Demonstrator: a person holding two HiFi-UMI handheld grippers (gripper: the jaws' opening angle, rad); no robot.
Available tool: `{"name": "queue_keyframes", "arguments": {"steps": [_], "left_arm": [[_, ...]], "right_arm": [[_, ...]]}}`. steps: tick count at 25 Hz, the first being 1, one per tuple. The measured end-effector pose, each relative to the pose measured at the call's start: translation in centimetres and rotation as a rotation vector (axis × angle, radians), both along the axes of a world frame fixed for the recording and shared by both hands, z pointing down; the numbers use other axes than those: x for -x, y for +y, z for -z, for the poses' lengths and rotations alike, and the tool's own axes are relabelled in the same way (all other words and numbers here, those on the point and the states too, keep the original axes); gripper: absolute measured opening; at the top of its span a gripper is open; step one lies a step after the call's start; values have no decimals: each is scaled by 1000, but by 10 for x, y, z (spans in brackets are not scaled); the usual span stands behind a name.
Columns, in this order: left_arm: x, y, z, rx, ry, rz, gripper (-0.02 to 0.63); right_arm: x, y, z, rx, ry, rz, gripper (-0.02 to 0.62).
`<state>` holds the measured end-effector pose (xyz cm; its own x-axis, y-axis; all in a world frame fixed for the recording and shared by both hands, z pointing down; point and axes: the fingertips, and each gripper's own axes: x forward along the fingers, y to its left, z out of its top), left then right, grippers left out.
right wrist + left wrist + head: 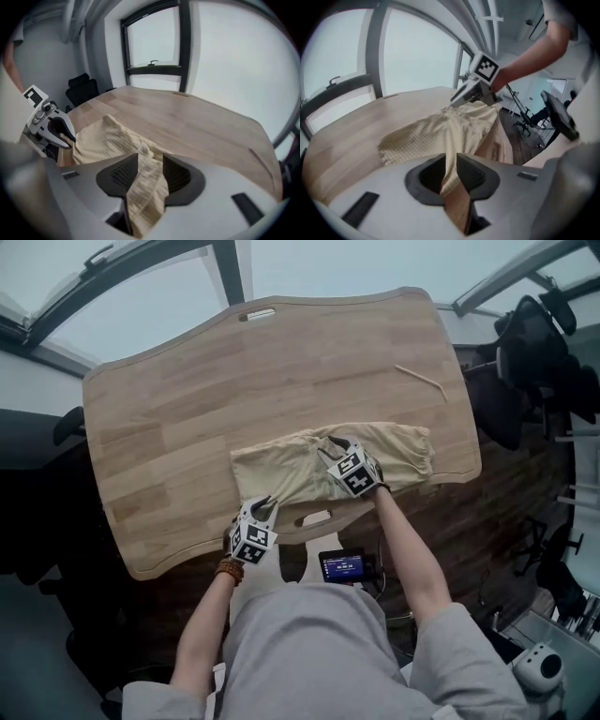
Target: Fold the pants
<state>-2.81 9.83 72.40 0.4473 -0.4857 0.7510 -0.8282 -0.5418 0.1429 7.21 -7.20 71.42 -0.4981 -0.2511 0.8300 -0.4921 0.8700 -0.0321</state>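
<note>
Beige pants (319, 465) lie crumpled along the near edge of the wooden table (187, 418). My left gripper (260, 507) sits at the pants' near left corner by the table edge. In the left gripper view its jaws (449, 176) are shut on a thin fold of the pants (440, 136). My right gripper (334, 445) is over the middle of the pants. In the right gripper view a thick bunch of the pants (147, 187) fills the gap between its pads, and the right gripper (150, 173) is shut on it. A ridge of cloth runs between the two grippers.
A thin wooden stick (420, 381) lies at the far right of the table. The table has a slot (256, 314) at its far edge and another (316, 518) at its near edge. A small screen device (343, 566) sits below the edge. Office chairs (530, 362) stand at the right.
</note>
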Motion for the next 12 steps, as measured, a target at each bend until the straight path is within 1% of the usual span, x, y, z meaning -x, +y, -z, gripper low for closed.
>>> {"name": "queue_keyframes", "arguments": {"steps": [1,3,5,7,9,10,12], "left_arm": [[5,1,8,0,25,23,75],[14,2,19,18,53,76,75],[20,-1,23,28,49,134,75],[20,-8,24,24,35,184,75],[12,-19,25,13,32,211,75],[5,-25,26,10,34,217,75],[-8,-32,26,8,36,226,75]], "right_arm": [[-25,-7,9,-11,-16,-79,167],[-92,-21,21,-48,-23,-247,169],[-170,-33,25,-87,-8,-404,184],[-242,-35,19,-90,9,-522,193],[-299,-33,7,-67,31,-580,215],[-319,-32,1,-50,43,-584,218],[-345,-33,-9,-22,58,-555,229]]}}
